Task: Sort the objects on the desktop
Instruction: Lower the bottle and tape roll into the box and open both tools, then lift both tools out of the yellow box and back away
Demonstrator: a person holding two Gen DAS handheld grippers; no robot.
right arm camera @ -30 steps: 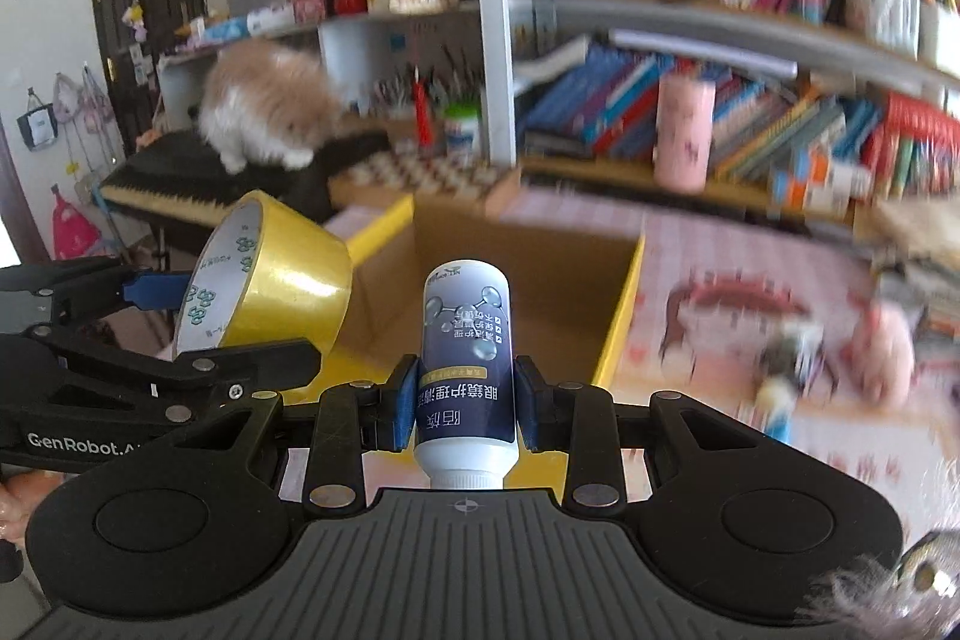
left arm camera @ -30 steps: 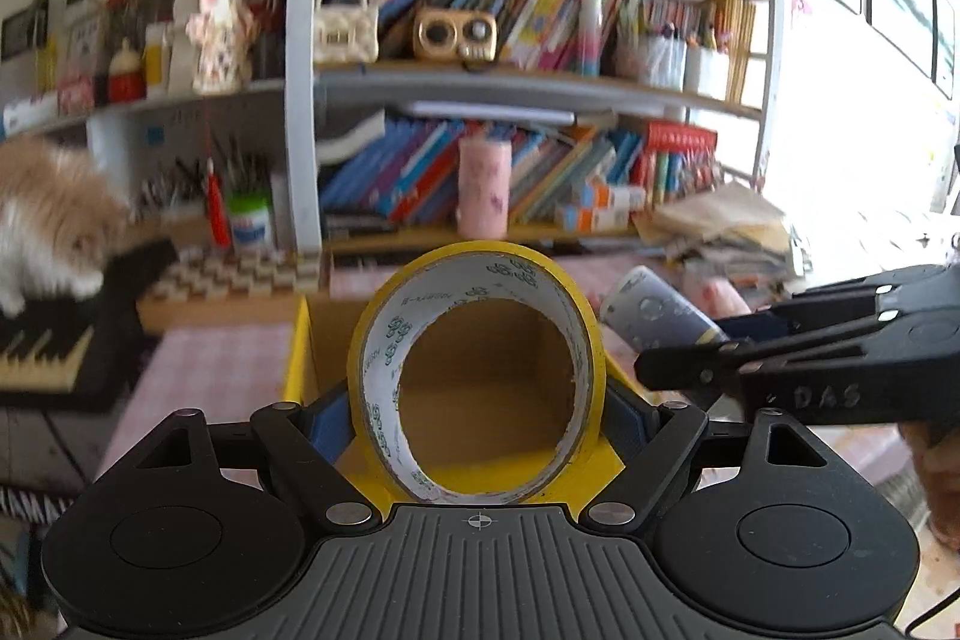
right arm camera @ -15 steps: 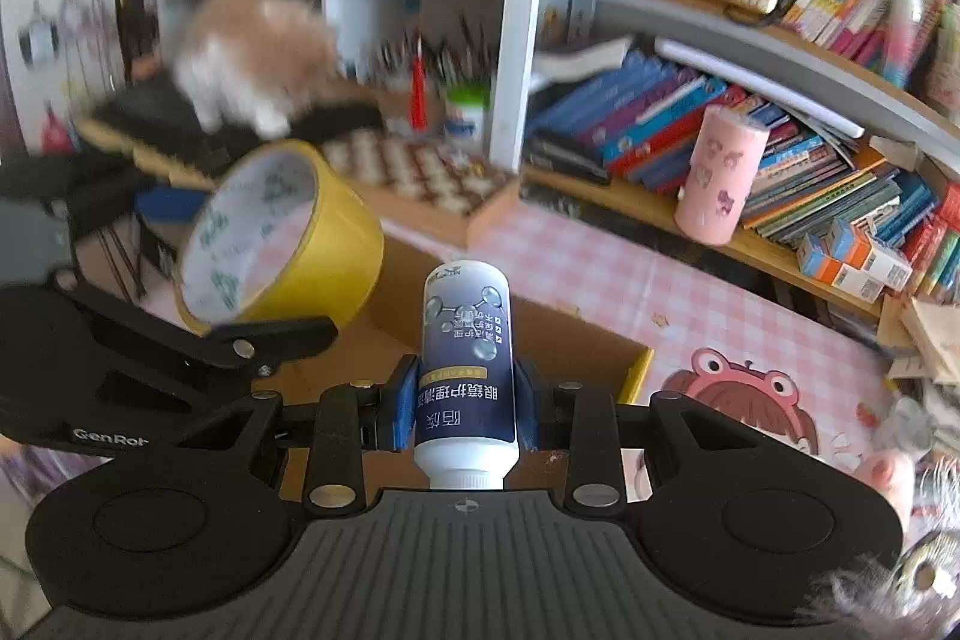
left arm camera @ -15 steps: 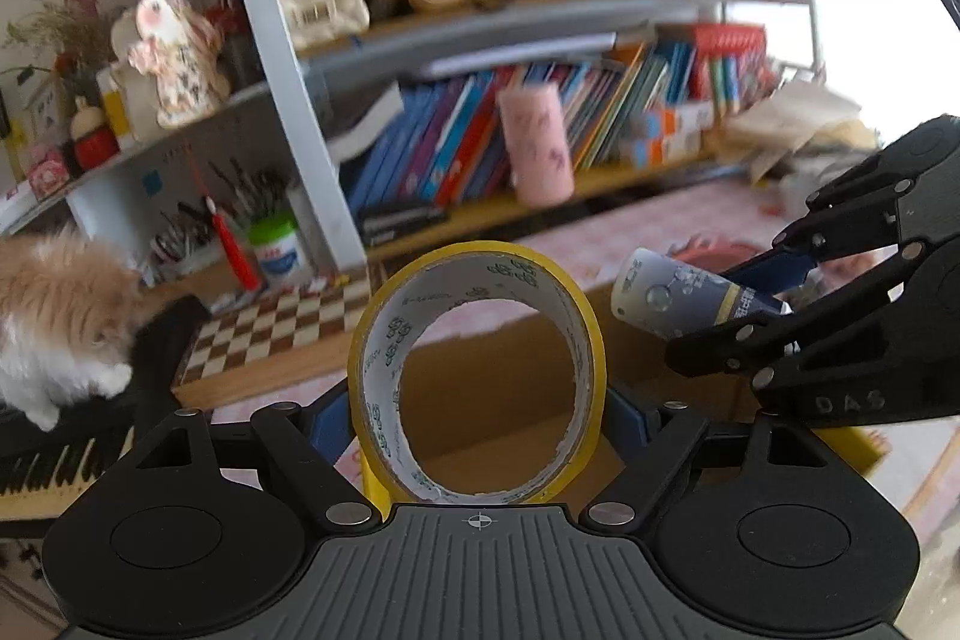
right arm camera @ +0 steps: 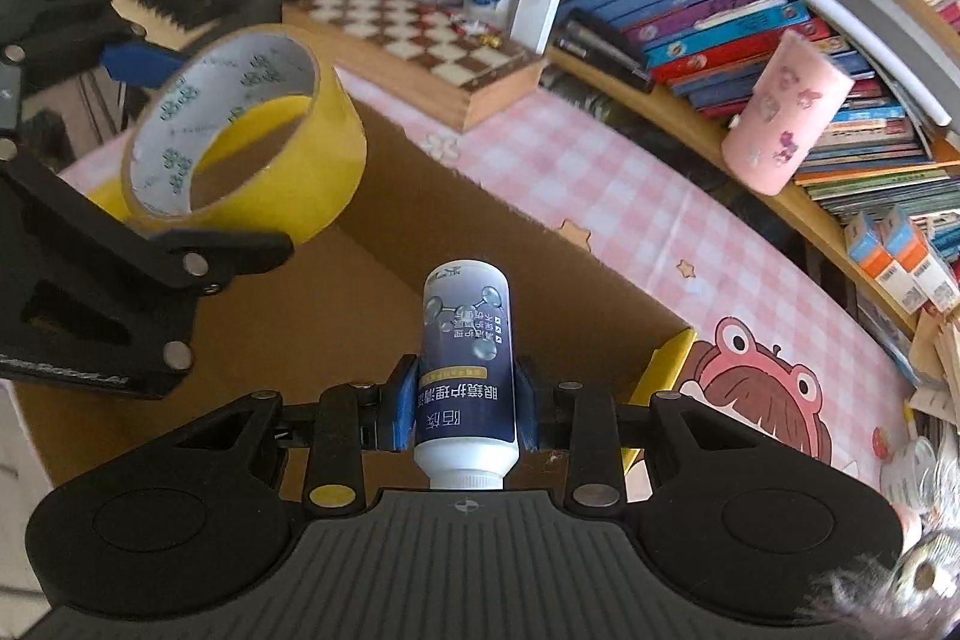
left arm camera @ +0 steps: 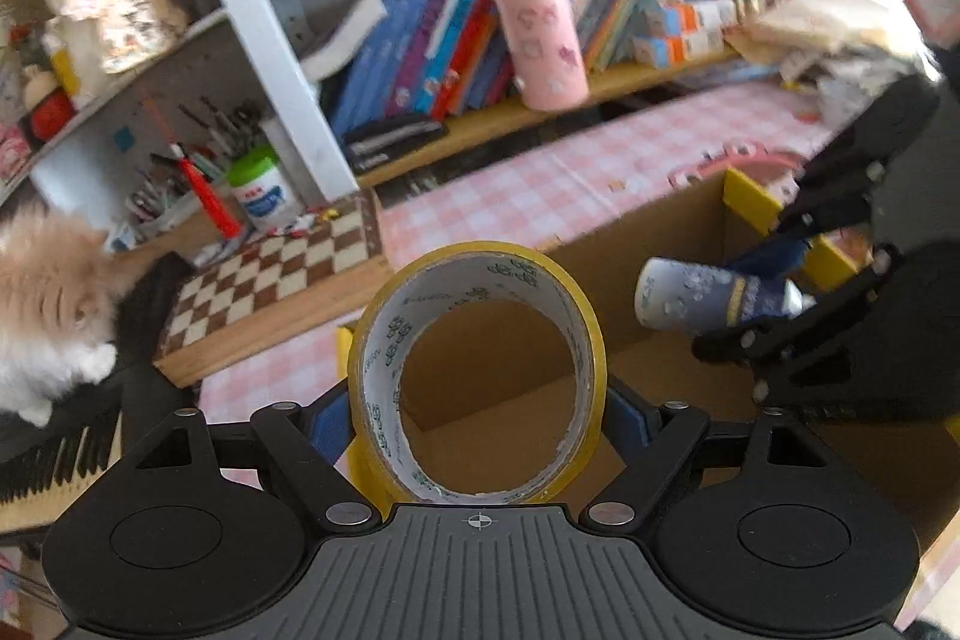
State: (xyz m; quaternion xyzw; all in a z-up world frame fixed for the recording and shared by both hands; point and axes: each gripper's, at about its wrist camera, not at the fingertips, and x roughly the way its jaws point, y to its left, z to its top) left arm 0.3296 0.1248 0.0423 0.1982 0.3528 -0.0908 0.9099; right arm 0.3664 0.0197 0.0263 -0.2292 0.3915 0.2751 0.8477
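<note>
- The left gripper point(left arm camera: 477, 418) holds a roll of yellow tape point(left arm camera: 477, 376), fingers pinching its flat sides, above the open cardboard box point(right arm camera: 384, 316) on the pink-checked counter point(right arm camera: 600, 196).
- The right gripper point(right arm camera: 467, 403) holds a small blue-and-white bottle point(right arm camera: 467, 370), fingers clamped on its body, cap toward the camera, over the same box.
- Judgement: the step is dropping both items in; lower each well inside the box walls before letting go, keeping the 2 tools from colliding.
- The bottle's label carries Chinese characters, seen upside down; small green printing on the tape's inner core is illegible.
</note>
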